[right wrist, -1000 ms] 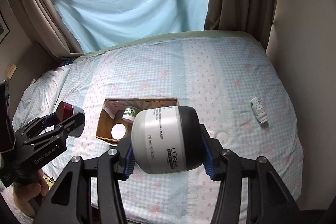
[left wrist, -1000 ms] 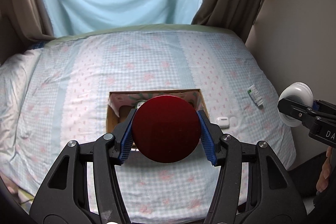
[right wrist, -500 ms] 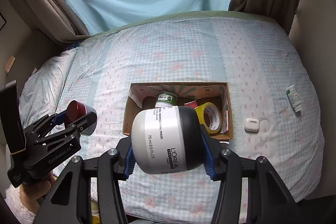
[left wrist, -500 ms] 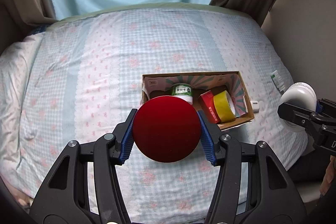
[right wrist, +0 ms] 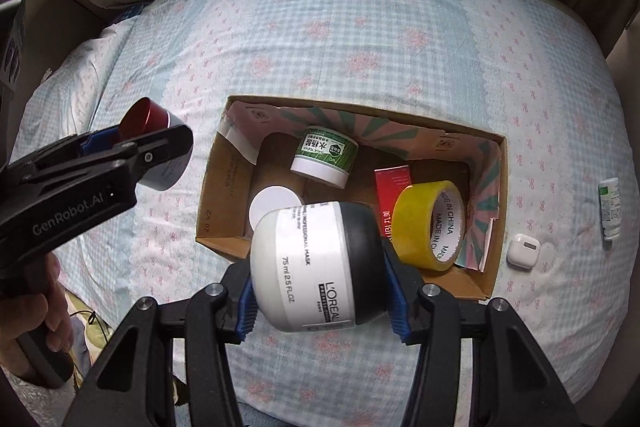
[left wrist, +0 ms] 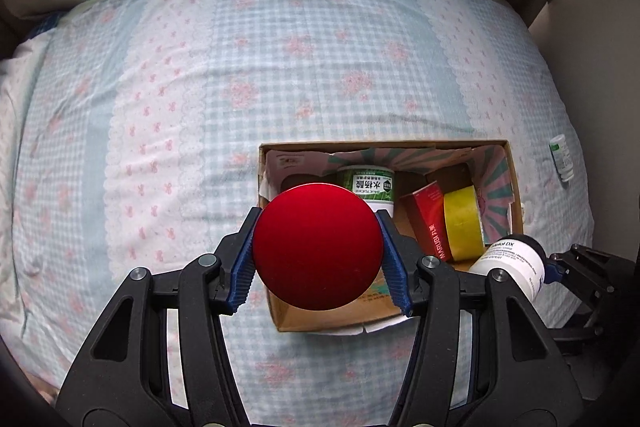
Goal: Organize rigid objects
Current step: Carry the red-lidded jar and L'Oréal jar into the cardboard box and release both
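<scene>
The cardboard box (right wrist: 216,203) lies open on the checked bedspread (right wrist: 360,27), its inner flaps printed with pink and green stripes. Inside it are four things: one green-labelled tub (right wrist: 325,159) with a white base, one white round lid (right wrist: 274,209), one flat red carton (right wrist: 392,183) standing on edge, and one roll of glossy yellow tape (right wrist: 430,225) leaning against the carton. Outside, to the box's right on the cloth, lie one small white earbud case (right wrist: 523,251) and one small white bottle (right wrist: 610,213) with a green label, well apart from each other.

The left gripper (left wrist: 318,247) is clamped with its blue ribbed pads on a round tin (left wrist: 318,247) with a smooth red metallic top, held above the box's near left corner. The right gripper (right wrist: 320,267) is closed around a white plastic jar (right wrist: 304,267) with a rounded black lid, held on its side over the box's near wall.

Only the right wrist view shows the white lid, the earbud case and the tin's silver side; the left wrist view hides them but shows the tin's red face full on.
</scene>
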